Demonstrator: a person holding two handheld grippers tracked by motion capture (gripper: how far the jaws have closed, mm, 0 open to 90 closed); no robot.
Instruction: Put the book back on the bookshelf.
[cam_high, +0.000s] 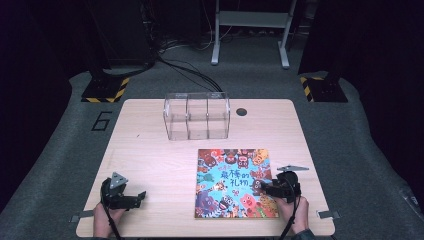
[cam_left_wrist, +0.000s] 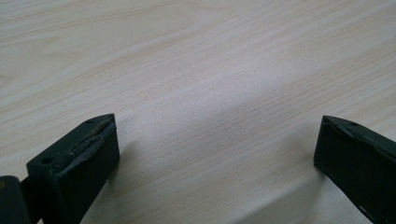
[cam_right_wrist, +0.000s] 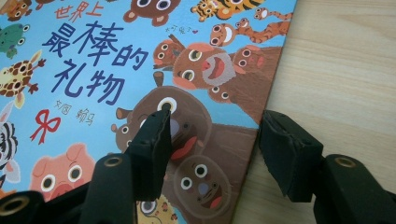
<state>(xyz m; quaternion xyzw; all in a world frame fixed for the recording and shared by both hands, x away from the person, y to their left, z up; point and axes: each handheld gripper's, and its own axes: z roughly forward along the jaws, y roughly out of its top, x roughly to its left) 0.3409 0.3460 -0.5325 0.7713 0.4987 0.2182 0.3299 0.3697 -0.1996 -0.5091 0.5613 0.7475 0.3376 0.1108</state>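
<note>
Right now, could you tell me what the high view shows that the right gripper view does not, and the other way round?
The high view alone takes in the clear plastic box at the far side of the table and the left gripper, open over bare wood. The right gripper view alone gives the close detail: one jaw over the cover's brown animal faces, the other at the book's edge beside the wood, pads not pressing. Both show the picture book lying flat and the right gripper at its right edge.

Left gripper (cam_high: 141, 196) lies low, jaws spread wide, nothing between them. Right gripper (cam_high: 258, 187) points toward the left one, jaws partly apart, gripping nothing.
</note>
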